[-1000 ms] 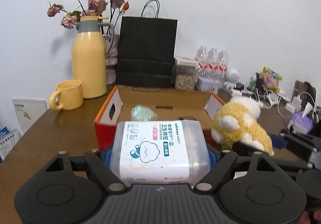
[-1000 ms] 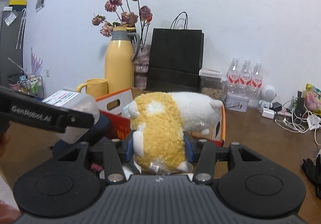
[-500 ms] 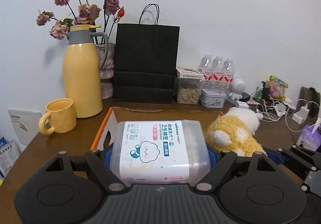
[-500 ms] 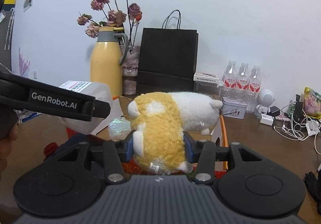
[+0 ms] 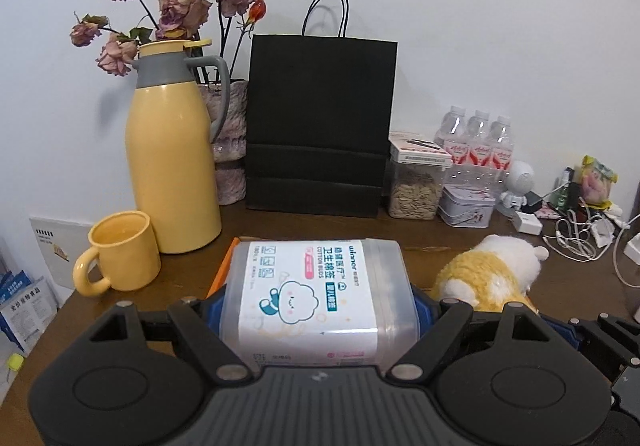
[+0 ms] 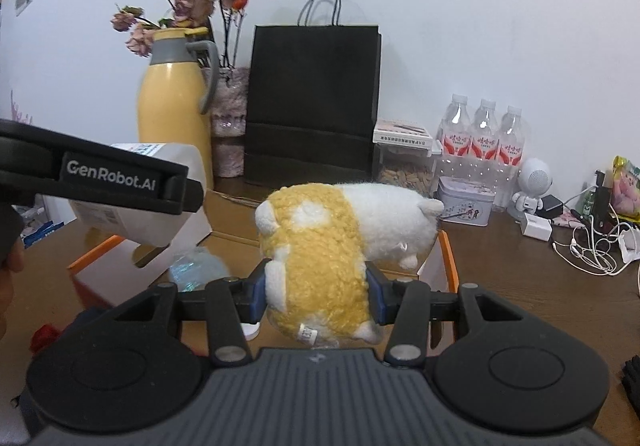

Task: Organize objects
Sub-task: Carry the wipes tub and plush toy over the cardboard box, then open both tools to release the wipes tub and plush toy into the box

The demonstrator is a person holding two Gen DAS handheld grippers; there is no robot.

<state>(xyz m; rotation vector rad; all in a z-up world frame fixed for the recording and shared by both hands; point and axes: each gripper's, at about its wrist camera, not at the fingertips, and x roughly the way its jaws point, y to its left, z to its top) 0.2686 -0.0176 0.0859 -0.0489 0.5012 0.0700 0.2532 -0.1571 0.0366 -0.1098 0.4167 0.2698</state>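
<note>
**Both claws loaded over the open box**

The desk (image 5: 460,234) runs wide and brown beneath me, crowded along the wall by a black paper bag (image 5: 320,126) and a yellow thermos jug (image 5: 172,166). Nearer, the cardboard box (image 6: 224,218) with orange edges lies open under both my claws, a crinkly iridescent wad showing at its bottom.

My left claw (image 5: 318,306) is clamped across the cotton bud tub (image 5: 316,294), pads on its two ends, the tub lying on its side above the box's near edge. I judge it light, rigid and rather slick; the smooth plastic could slide if I tilt it, so holding it across its short ends and level seems right.

My right claw (image 6: 316,288) squeezes the plush toy (image 6: 340,230) round its yellow hindquarters, the white head end sticking forward over the box. It looks soft and nearly weightless; the pile compresses, so the grip is secure but vague, and it may cling to the pads on release.

Smallest, the yellow mug (image 5: 120,252) stands beside the jug, clear of my path.
</note>
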